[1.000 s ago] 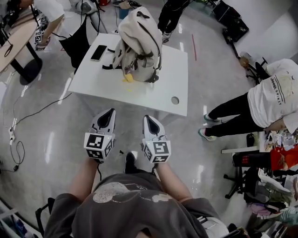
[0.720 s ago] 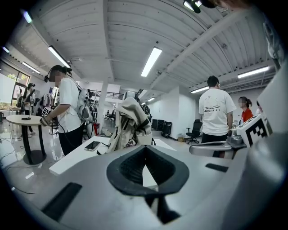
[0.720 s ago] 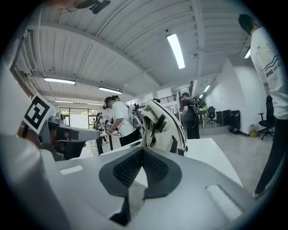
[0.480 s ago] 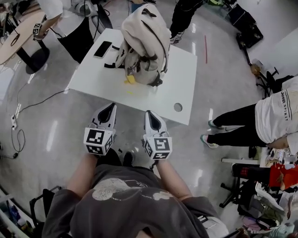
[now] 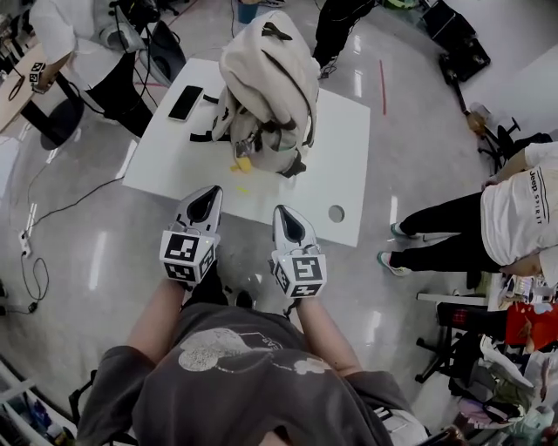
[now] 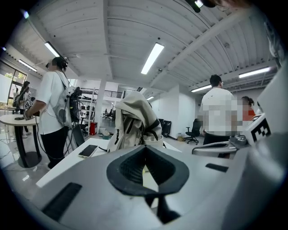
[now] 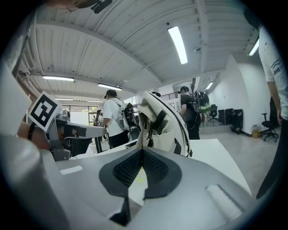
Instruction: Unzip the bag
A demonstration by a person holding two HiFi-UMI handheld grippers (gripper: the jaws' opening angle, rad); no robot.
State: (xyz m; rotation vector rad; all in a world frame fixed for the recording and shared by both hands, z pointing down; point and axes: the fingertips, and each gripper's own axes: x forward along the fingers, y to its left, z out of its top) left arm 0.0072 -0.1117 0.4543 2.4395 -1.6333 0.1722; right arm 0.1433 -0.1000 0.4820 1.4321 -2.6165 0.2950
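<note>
A cream backpack (image 5: 266,83) with dark straps stands upright on the white table (image 5: 166,161), at its far middle. It also shows ahead in the left gripper view as the backpack (image 6: 135,119) and in the right gripper view as the backpack (image 7: 164,126). A small yellow tag (image 5: 241,163) lies at its base. My left gripper (image 5: 209,193) and right gripper (image 5: 284,213) hover side by side at the table's near edge, well short of the bag. The left gripper (image 6: 145,147) and right gripper (image 7: 142,150) are both shut with nothing between the pads.
A black phone (image 5: 186,102) lies on the table left of the bag, and a round cable hole (image 5: 336,212) sits near the right front corner. People stand at the far left (image 5: 74,35), behind the table (image 5: 336,26) and at the right (image 5: 523,205). Cables trail over the floor (image 5: 52,209).
The table and bag have come nearer. Both grippers, held side by side and still shut, now reach the table's near edge.
</note>
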